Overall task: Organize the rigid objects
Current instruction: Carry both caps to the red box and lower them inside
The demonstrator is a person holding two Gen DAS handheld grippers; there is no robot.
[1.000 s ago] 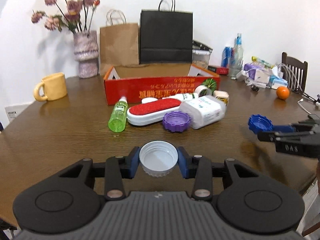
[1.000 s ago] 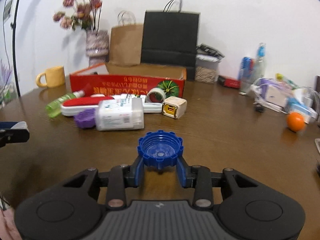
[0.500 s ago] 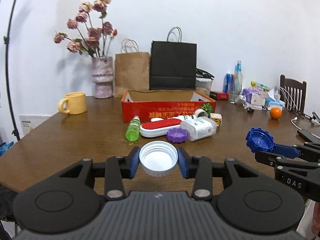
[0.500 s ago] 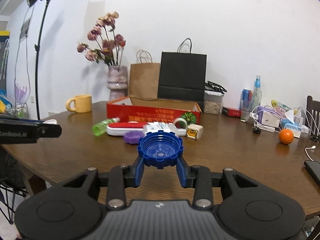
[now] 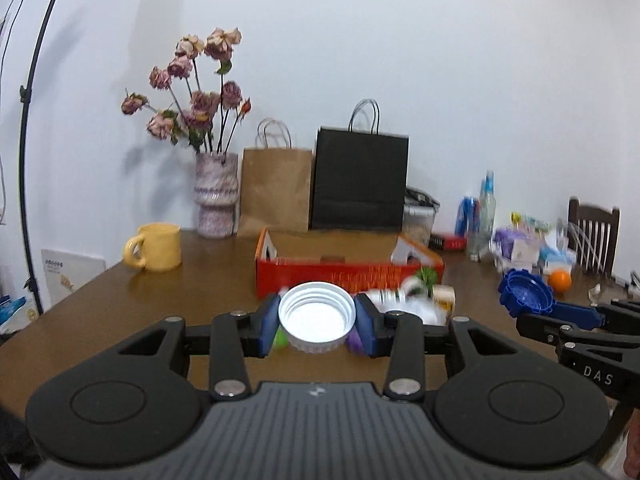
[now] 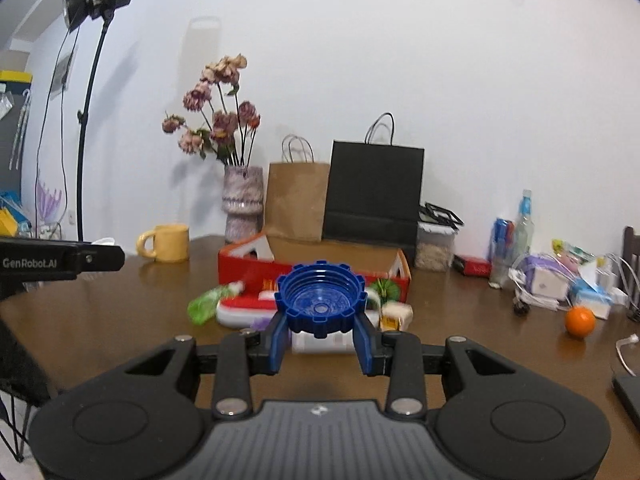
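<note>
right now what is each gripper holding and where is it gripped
The left gripper holds a white cap by opposite sides of its rim. The right gripper holds a blue cap the same way, open side toward the camera.

white cap (image 5: 317, 318): ribbed, hollow facing camera, held aloft | blue cap (image 6: 321, 300): notched rim, likewise

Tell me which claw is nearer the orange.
Right. The right claw, shut on the blue cap, sits on the orange's side of the table. The left claw, shut on the white cap, is further left.
</note>
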